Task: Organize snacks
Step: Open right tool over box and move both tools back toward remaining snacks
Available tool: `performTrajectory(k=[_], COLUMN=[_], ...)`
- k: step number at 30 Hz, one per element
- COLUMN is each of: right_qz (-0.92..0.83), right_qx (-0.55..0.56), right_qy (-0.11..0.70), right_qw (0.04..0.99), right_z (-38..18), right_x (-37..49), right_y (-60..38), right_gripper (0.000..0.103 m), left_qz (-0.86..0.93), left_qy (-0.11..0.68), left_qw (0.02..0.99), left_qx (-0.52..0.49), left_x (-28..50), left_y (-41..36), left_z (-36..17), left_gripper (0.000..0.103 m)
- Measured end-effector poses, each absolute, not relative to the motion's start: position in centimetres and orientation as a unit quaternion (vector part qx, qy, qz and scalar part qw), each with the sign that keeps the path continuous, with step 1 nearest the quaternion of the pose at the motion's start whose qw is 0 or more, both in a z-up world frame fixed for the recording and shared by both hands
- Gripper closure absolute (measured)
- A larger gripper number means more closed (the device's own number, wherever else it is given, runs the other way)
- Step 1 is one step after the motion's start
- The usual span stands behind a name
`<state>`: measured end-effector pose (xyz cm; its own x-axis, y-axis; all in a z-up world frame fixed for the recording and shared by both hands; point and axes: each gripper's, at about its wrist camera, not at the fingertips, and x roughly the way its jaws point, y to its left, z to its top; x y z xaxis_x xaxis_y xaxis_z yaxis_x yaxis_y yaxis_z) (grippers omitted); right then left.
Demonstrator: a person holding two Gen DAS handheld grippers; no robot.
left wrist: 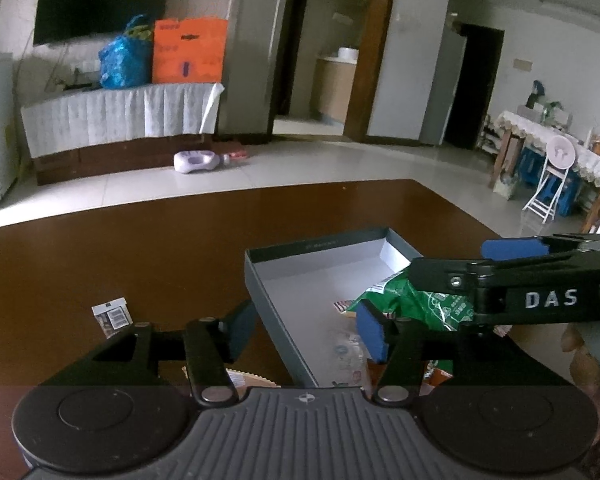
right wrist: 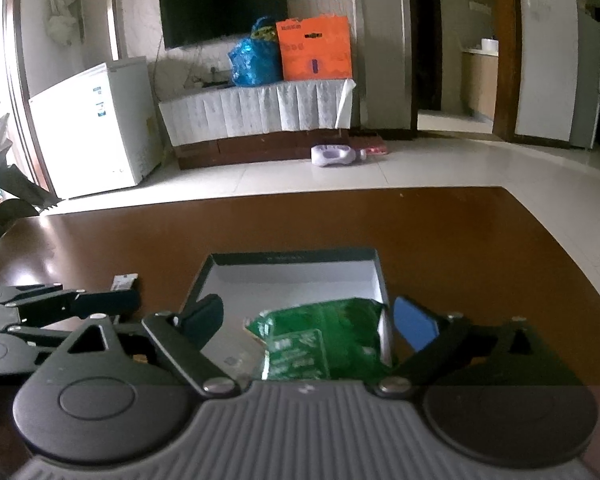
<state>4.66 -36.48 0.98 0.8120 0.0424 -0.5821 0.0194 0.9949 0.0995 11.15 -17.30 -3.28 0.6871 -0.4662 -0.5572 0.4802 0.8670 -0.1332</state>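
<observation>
An open grey box (left wrist: 260,280) (right wrist: 292,258) stands on the brown table. A green snack bag (left wrist: 412,300) (right wrist: 324,340) lies in its near right part, on top of other printed packets (left wrist: 348,354). My right gripper (right wrist: 308,320) is open wide, with the green bag between its fingers but clear of both pads; it reaches in from the right as the right gripper (left wrist: 450,260). My left gripper (left wrist: 306,330) is open and straddles the box's left wall, holding nothing; it shows at the left edge as the left gripper (right wrist: 100,304).
A small white packet (left wrist: 112,314) (right wrist: 124,280) lies on the table left of the box. An orange-edged wrapper (left wrist: 252,378) sits under my left gripper. The table's far edge (right wrist: 340,194) drops to a tiled floor with a bottle (right wrist: 336,156).
</observation>
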Motion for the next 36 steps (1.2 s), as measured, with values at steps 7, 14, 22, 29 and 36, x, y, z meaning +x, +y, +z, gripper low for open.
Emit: performTrajectory(k=[7,14,22,29,36], right_qz=[0.014,0.015,0.023,0.037,0.051], right_qx=[0.049,0.057,0.056,0.051,0.042], right_qy=[0.302,0.29,0.291,0.292,0.294], right_qw=[0.952,0.955,0.955,0.954,0.953], right_z=[1.4,2.0,2.2,2.4,2.5], right_x=[4.6,4.5,4.5,4.7,5.1], right_y=[-35.2,-34.8,-34.2,-33.1,-31.2], right_gripper=[0.008,0.008,0.008,0.008,0.008], left_qz=[-0.271,-0.273,-0.258,-0.24,-0.229], left_qy=[0.292,0.285,0.288,0.289,0.29], left_qw=[0.917,0.919,0.922,0.927,0.929], left_qx=[0.004,0.0,0.007,0.014,0.02], left_x=[10.6,10.0,9.7,9.5,9.3], left_y=[-16.3,-15.5,-14.1,-12.5,-10.8], left_z=[-2.6,-2.1,-1.9,-1.7,-1.6], left_gripper=[0.044,0.038,0.033,0.031,0.028])
